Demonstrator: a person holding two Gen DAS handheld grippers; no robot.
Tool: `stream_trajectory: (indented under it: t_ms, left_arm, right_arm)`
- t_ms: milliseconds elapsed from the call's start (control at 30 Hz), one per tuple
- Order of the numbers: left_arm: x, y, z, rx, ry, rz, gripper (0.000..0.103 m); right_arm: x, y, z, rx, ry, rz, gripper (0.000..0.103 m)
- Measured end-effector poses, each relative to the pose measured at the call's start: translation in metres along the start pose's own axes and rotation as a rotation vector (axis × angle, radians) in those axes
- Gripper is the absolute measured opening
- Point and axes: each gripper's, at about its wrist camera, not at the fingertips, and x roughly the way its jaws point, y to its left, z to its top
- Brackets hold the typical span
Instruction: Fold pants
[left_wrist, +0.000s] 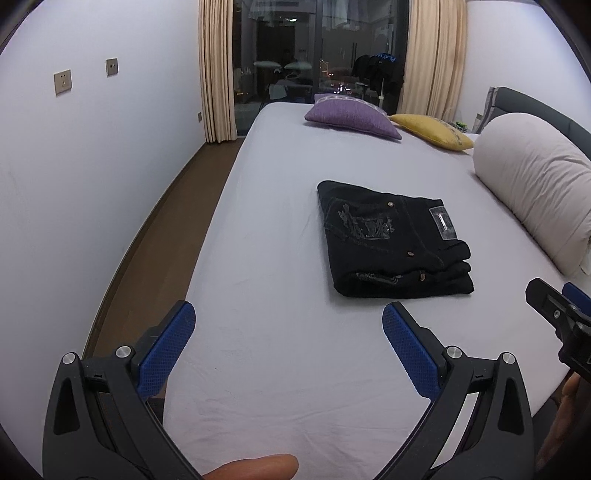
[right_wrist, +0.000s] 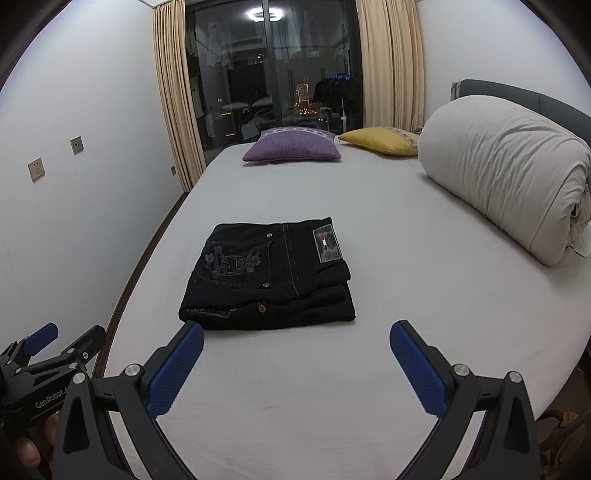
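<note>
Black pants (left_wrist: 391, 240) lie folded into a compact rectangle on the white bed (left_wrist: 280, 258), back pocket embroidery and a waistband patch facing up. They also show in the right wrist view (right_wrist: 269, 277). My left gripper (left_wrist: 288, 314) is open and empty, held above the bed in front of and left of the pants. My right gripper (right_wrist: 297, 332) is open and empty, just in front of the pants' near edge. Each gripper shows in the other's view: the right one (left_wrist: 561, 314) at the right edge, the left one (right_wrist: 55, 347) at the lower left.
A rolled white duvet (right_wrist: 506, 173) lies along the bed's right side. A purple cushion (right_wrist: 291, 147) and a yellow cushion (right_wrist: 380, 140) sit at the far end. A wall and a strip of brown floor (left_wrist: 159, 236) run along the left. Curtains and a dark glass door stand behind.
</note>
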Motion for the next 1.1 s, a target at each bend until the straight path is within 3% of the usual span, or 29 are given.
stream_trajectory:
  t_ms: [1100]
  left_arm:
    - [0.007, -0.01, -0.005, 0.012, 0.011, 0.001, 0.103]
  right_arm:
    - [0.007, -0.003, -0.004, 0.01, 0.026, 0.007, 0.103]
